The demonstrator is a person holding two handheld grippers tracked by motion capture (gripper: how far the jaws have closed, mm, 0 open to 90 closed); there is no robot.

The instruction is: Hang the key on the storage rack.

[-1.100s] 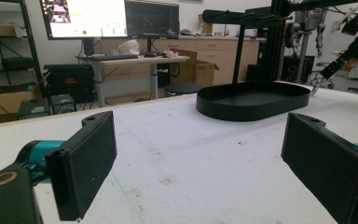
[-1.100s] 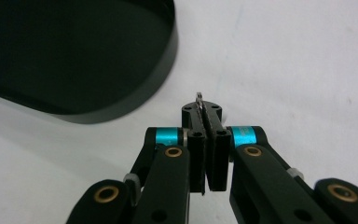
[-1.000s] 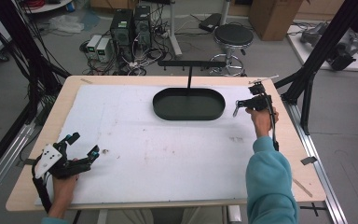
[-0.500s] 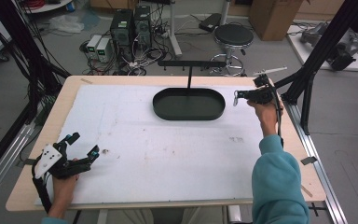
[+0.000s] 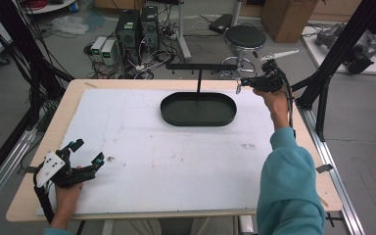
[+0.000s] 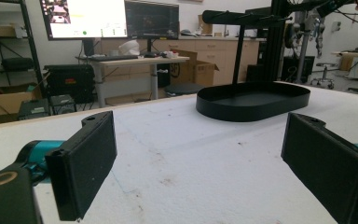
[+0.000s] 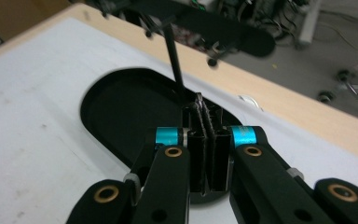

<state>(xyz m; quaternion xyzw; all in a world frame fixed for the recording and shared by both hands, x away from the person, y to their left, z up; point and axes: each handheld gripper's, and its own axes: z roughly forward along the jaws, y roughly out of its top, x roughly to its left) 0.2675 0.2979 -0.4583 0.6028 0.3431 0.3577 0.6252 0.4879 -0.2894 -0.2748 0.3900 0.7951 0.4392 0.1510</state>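
Right hand-held gripper (image 7: 208,122), pinched object indistinct

A round black stool (image 5: 245,36), computer towers (image 5: 137,24) and a cardboard box (image 5: 286,12) stand on the floor beyond the bench (image 5: 127,83)

No legible text — none anywhere.

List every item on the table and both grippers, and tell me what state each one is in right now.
Left gripper: open, jaws wide apart, holding nothing, low over the table.
Right gripper: shut on a thin metal piece, raised over the tray's right end.
Black oval tray: empty, flat on the table.
Hanger bar: upright on its post, nothing hanging.
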